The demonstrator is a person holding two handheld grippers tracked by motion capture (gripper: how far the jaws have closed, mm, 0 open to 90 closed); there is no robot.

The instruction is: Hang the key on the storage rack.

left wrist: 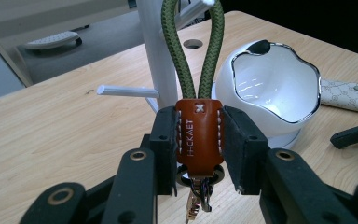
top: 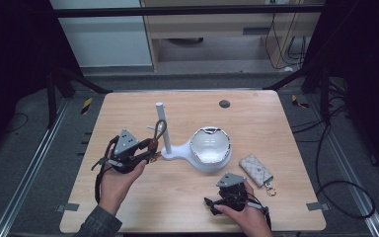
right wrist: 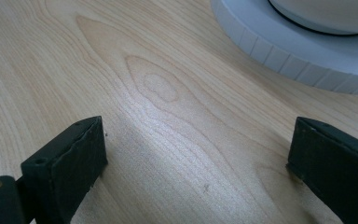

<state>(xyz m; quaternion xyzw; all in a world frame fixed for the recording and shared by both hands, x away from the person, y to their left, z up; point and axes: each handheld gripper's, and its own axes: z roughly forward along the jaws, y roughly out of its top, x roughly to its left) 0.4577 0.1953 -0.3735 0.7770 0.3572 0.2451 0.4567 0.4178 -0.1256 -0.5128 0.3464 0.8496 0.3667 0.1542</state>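
My left gripper [left wrist: 199, 140] is shut on a keychain's brown leather tab [left wrist: 199, 137], with its green cord loop [left wrist: 193, 46] rising in front of the white stand's post [left wrist: 156, 51]. Keys hang below the tab. From above, the left gripper [top: 150, 148] sits just left of the white stand [top: 162, 128], and the loop [top: 159, 129] reaches the post near a side peg [left wrist: 128, 91]. My right gripper [right wrist: 198, 154] is open over bare wood, low on the table [top: 208, 201], in front of the white bowl [top: 210, 147].
A patterned beige key pouch [top: 256, 170] with a metal clasp lies right of the bowl. A round dark hole [top: 224, 103] sits near the table's far edge. The wooden table [top: 128, 197] has open room at front left.
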